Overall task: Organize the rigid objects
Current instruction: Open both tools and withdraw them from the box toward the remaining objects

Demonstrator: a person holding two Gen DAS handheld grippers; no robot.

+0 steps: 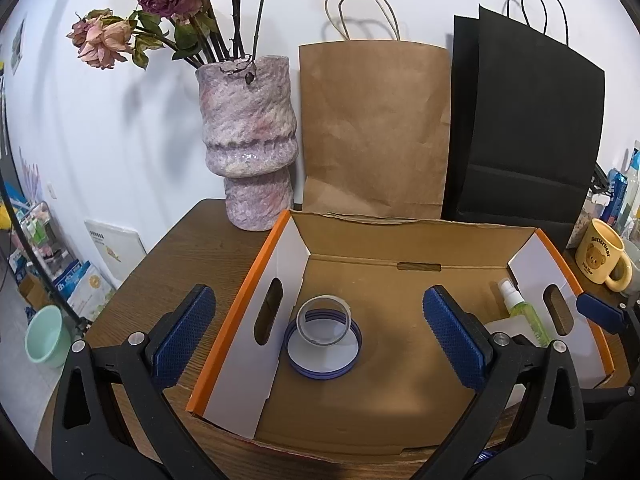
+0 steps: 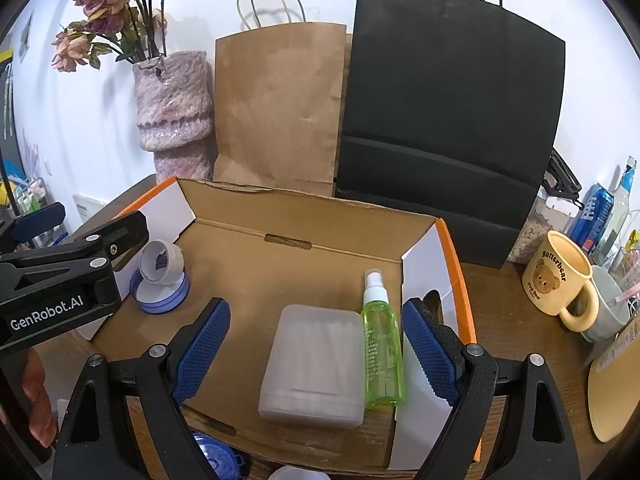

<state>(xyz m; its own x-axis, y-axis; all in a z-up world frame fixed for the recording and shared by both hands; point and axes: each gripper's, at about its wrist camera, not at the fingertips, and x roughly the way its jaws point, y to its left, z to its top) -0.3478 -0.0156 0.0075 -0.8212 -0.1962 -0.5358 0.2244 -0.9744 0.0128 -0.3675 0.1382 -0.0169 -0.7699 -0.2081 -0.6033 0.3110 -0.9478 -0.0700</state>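
- One open cardboard box (image 2: 248,216) is seen in the middle of both views, with orange-edged white side flaps at left and right and one hand slot cut in each.
- Four items are counted inside: two tape rolls at the left, a blue roll (image 1: 324,354) lying flat with a grey roll (image 1: 325,322) leaning on top; one frosted plastic case (image 2: 314,364) lying flat at the lower right; one green spray bottle (image 2: 381,350) lying just beside the case, near the right flap.
- The centre and back of the box floor are left bare.
- The left gripper (image 1: 320,334) is released, its jaws spread wide; the tape rolls are framed between them, untouched.
- The right gripper (image 2: 316,354) is likewise released, with the case and bottle between its pads, uncontacted.
- Behind the box, one vase (image 1: 250,140), one brown bag (image 1: 374,128) and one black bag (image 2: 448,120) are stood close against its rear edge.
- One yellow mug (image 2: 560,280) is seen at the right.
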